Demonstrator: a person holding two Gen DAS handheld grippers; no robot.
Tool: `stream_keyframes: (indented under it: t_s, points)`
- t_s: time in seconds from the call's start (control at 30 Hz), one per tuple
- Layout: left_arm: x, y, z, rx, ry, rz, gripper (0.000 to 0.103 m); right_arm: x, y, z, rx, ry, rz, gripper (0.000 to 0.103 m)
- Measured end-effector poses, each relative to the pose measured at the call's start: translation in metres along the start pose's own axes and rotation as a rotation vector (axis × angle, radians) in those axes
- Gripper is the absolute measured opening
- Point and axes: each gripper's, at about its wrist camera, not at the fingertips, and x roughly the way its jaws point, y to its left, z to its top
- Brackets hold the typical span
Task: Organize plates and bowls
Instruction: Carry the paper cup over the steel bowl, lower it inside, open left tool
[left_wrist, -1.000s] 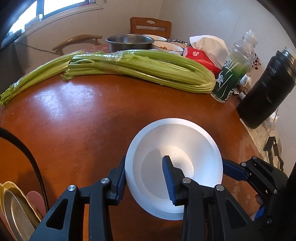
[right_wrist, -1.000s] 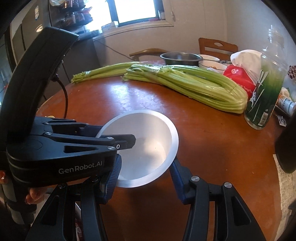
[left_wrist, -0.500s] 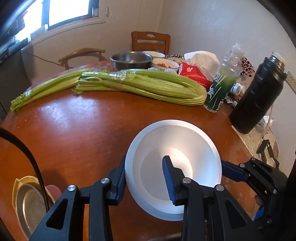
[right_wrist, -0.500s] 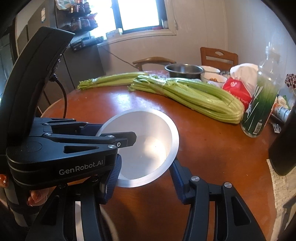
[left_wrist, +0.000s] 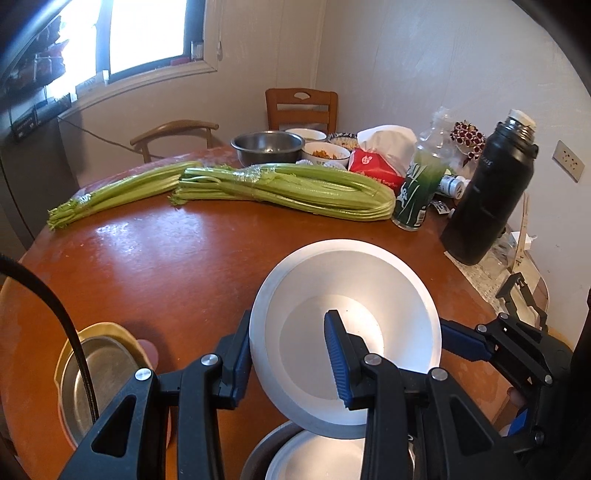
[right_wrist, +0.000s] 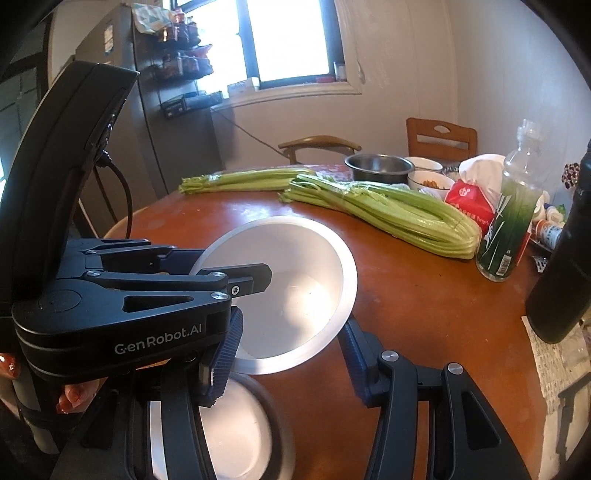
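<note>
My left gripper (left_wrist: 288, 354) is shut on the near rim of a white bowl (left_wrist: 369, 280) and holds it above the brown table (left_wrist: 166, 266). The bowl also shows in the right wrist view (right_wrist: 295, 291). My right gripper (right_wrist: 291, 350) is open, its fingers standing either side of the bowl's near rim, not clamped. Below the held bowl lies a white plate in a grey dish (left_wrist: 314, 458), also seen in the right wrist view (right_wrist: 240, 432). A yellow dish with a metal plate (left_wrist: 96, 369) sits at the near left.
Two celery bunches (left_wrist: 280, 184) lie across the far table. Behind them stand a steel bowl (left_wrist: 266, 146) and food bowls (left_wrist: 325, 153). At the right are a red tissue pack (left_wrist: 373, 166), a green bottle (left_wrist: 417, 192) and a black flask (left_wrist: 487, 192).
Both grippers have risen and drawn back with the white bowl. The plate in the grey dish has come into view below, and the yellow dish shows more fully at the left.
</note>
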Motion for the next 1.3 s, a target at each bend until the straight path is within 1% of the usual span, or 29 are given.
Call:
stream_keyframes:
  t_s: [0.27, 0.7, 0.87, 1.03, 1.3]
  points:
    - [-0.028, -0.007, -0.019, 0.012, -0.03, 0.005, 0.037, -0.025, 0.016, -0.014, -0.01, -0.033, -0.004, 0.055]
    - [-0.053, -0.014, -0.039, 0.019, -0.045, 0.025, 0.037, -0.05, 0.032, -0.029, -0.034, -0.05, -0.002, 0.055]
    - [-0.058, -0.015, -0.046, 0.022, -0.044, 0.034, 0.037, -0.055, 0.037, -0.034, -0.039, -0.045, 0.011, 0.055]
    - [-0.057, -0.014, -0.056, 0.024, -0.025, 0.037, 0.037, -0.055, 0.04, -0.042, -0.043, -0.024, 0.023, 0.055]
    - [-0.049, -0.012, -0.07, 0.022, 0.006, 0.018, 0.037, -0.049, 0.042, -0.056, -0.032, 0.019, 0.041, 0.055]
